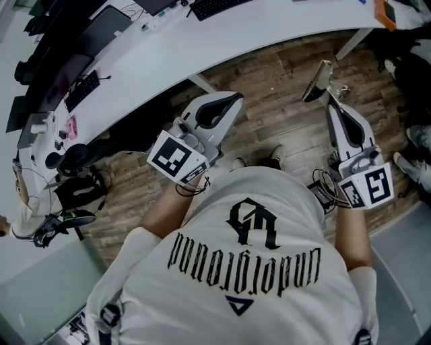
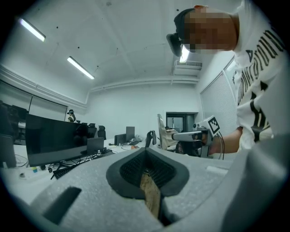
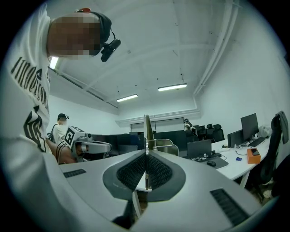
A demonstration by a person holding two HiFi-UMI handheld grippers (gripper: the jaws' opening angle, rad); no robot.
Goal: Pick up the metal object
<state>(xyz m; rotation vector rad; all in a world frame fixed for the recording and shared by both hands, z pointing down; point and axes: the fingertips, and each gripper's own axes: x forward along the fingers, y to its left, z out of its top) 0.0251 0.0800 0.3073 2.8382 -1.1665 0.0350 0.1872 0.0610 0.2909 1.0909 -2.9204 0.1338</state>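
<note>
The person in the white printed T-shirt (image 1: pixel 249 269) stands beside the long white surface (image 1: pixel 202 47) with a claw held out level in each hand, both of them over the wooden floor (image 1: pixel 269 87) and not over the surface.

The right claw (image 1: pixel 328 101) is clenched on the metal object (image 1: pixel 318 82). In the right gripper view, the thin plate (image 3: pixel 147 136) stands upright and edge-on between the ribbed pads (image 3: pixel 131 172), rising well above the tips. A bent metal loop (image 3: pixel 164 144) sticks out from its right face. From above, the plate shows as a flat grey tab jutting forward past the claw's tips, in the air and clear of the surface's edge.

The left claw (image 1: pixel 232 101) is clenched on nothing. In its own view the tips (image 2: pixel 146 156) are drawn together, and only a brown sliver of floor shows through the slit behind them. It is well apart from the right one, with the person's body between their marker cubes (image 1: pixel 176 158).

A keyboard (image 1: pixel 215 7) and a small orange item (image 1: pixel 387 13) lie on the surface. Dark monitors (image 2: pixel 54 138) stand along it in the left gripper view. Another person (image 3: pixel 61 127) stands farther back in the room.
</note>
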